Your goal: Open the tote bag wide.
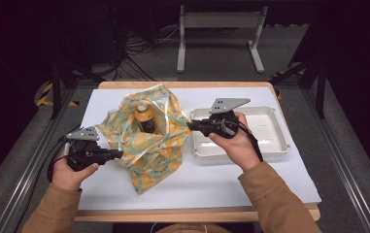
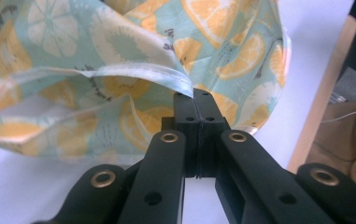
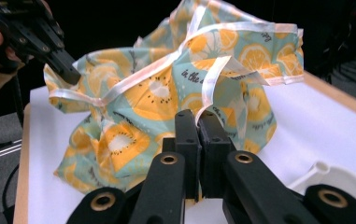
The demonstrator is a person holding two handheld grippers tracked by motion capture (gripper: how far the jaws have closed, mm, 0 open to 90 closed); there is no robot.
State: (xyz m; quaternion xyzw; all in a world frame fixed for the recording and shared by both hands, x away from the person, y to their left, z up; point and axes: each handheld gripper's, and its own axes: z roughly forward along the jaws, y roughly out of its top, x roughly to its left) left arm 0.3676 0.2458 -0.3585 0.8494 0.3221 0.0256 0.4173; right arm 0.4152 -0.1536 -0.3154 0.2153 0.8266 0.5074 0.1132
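The bottle (image 1: 145,118) stands inside the citrus-print bag (image 1: 148,141), whose folds hide its lower body, so only the yellow cap and dark shoulder show; its label is too small to read. In the left gripper view the bag's top and left side are cut off by the picture's edges. The white tray (image 3: 341,179) is cut off at the right gripper view's lower right corner.

The high view looked forward and down from above the person's side of the table (image 1: 250,189). The left gripper view sat close behind its jaws, facing the fruit-print bag (image 2: 119,60). The right gripper view faced the same bag (image 3: 166,93) from the opposite side; all three views shared it.
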